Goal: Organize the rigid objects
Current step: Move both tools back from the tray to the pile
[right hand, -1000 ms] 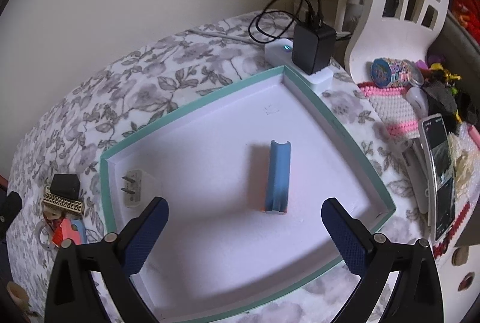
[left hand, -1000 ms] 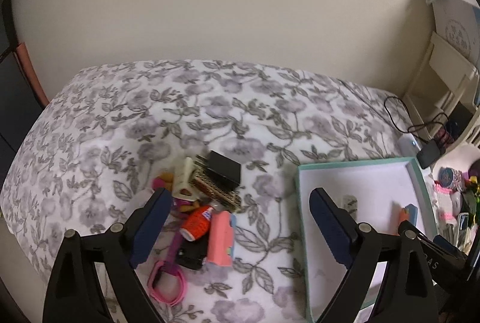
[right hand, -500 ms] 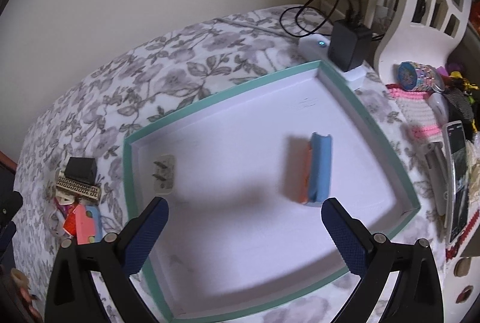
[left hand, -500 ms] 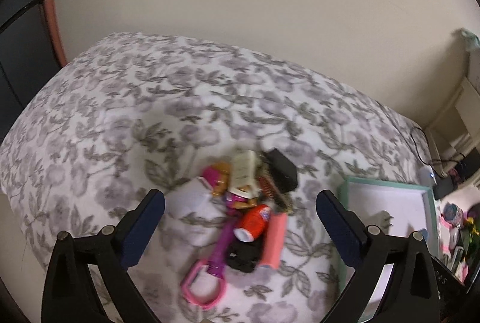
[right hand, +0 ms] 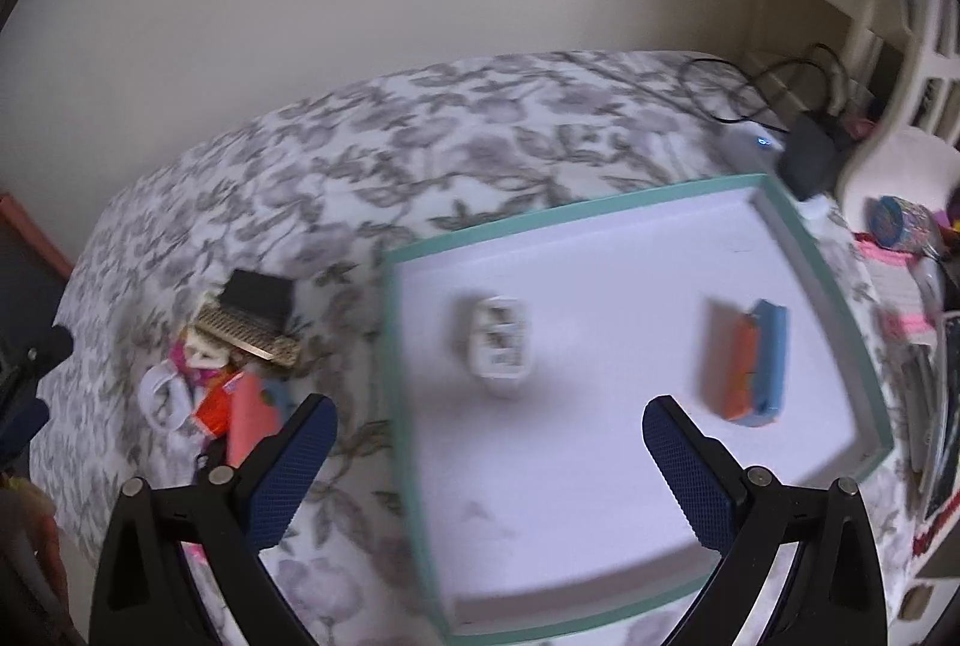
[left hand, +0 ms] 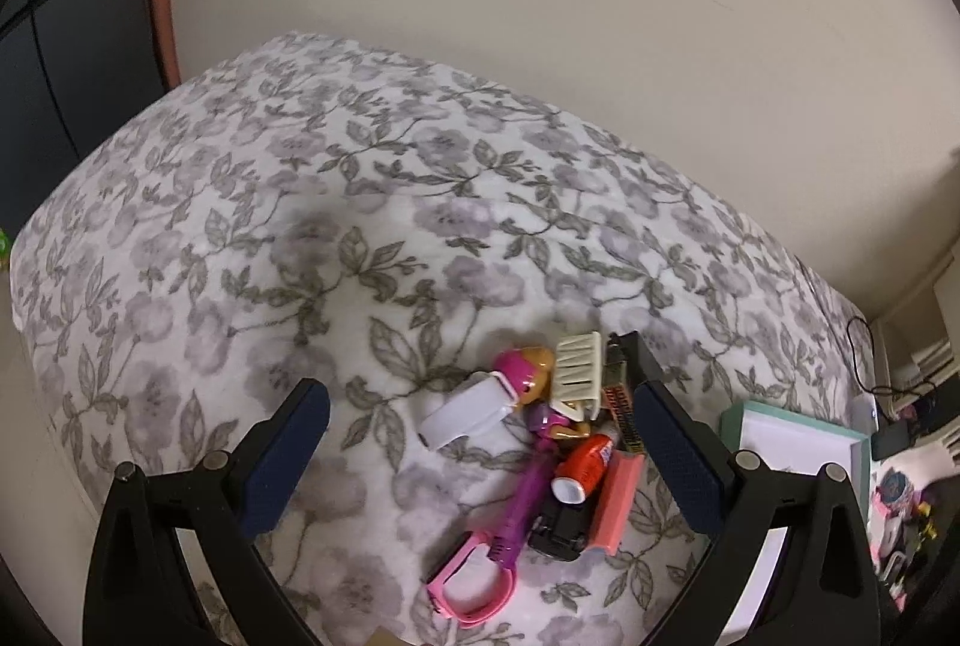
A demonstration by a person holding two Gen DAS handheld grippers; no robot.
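Note:
A pile of small objects lies on the floral bedspread (left hand: 300,226): a white clip (left hand: 465,415), a pink-and-orange toy figure (left hand: 528,373), a cream comb (left hand: 577,367), an orange can (left hand: 585,469), a pink block (left hand: 618,496), a purple-and-pink tool (left hand: 498,550) and a black piece (left hand: 555,529). My left gripper (left hand: 480,460) is open above this pile. A teal-rimmed white tray (right hand: 690,199) holds a white plug (right hand: 498,340) and a blue-and-orange block (right hand: 750,364). My right gripper (right hand: 489,472) is open over the tray's near left part. The pile (right hand: 240,346) lies left of the tray.
A black charger (right hand: 810,159) on a white power strip with cables sits behind the tray. A white shelf unit (right hand: 888,63) and cluttered trinkets (right hand: 900,226) stand at the right. A beige wall runs behind the bed. A dark cabinet (left hand: 60,15) is at the far left.
My left gripper has swung left and now frames the pile, with the tray only at the right edge. My right gripper has swung left across the tray, bringing the plug and pile towards the centre.

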